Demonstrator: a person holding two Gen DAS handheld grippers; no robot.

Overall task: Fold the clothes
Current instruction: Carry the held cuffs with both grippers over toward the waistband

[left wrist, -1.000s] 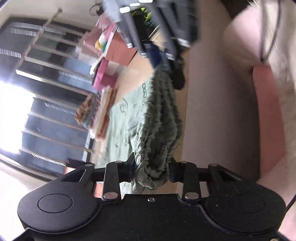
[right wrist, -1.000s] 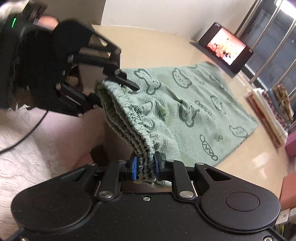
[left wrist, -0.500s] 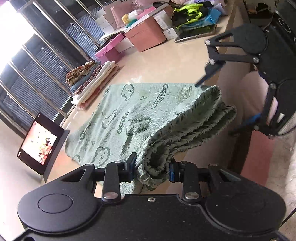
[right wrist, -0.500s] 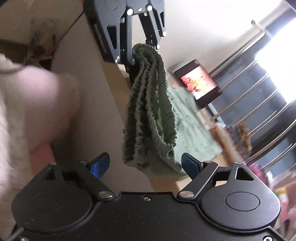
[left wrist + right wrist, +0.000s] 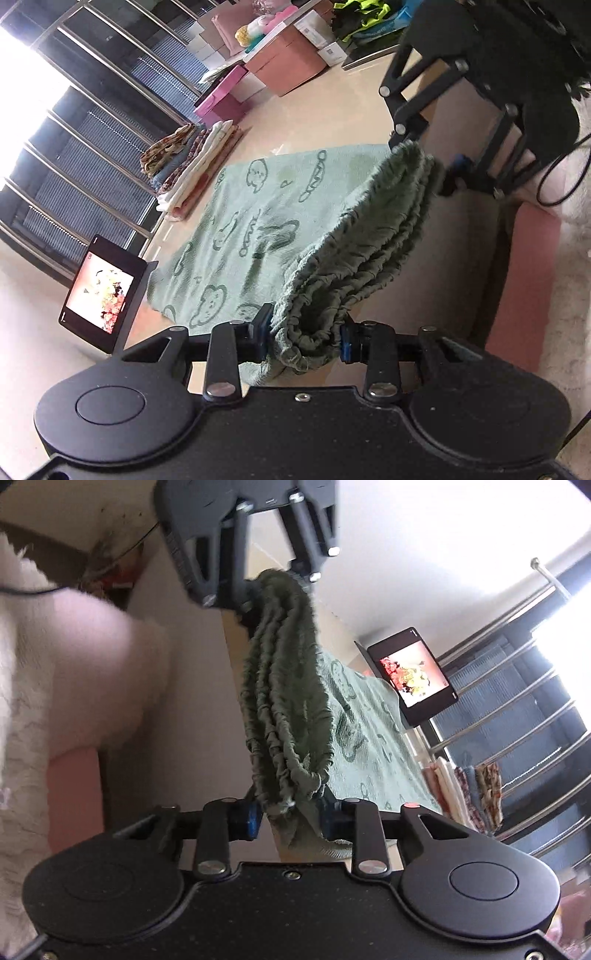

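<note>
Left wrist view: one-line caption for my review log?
Left gripper and right gripper pinch opposite ends of green bear-print pants' gathered waistband above beige table.

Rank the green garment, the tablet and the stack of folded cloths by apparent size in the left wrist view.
1. green garment, by far the largest.
2. tablet and stack of folded cloths: they look about alike, and the tablet sits nearer the camera, so no ranking between them.
</note>
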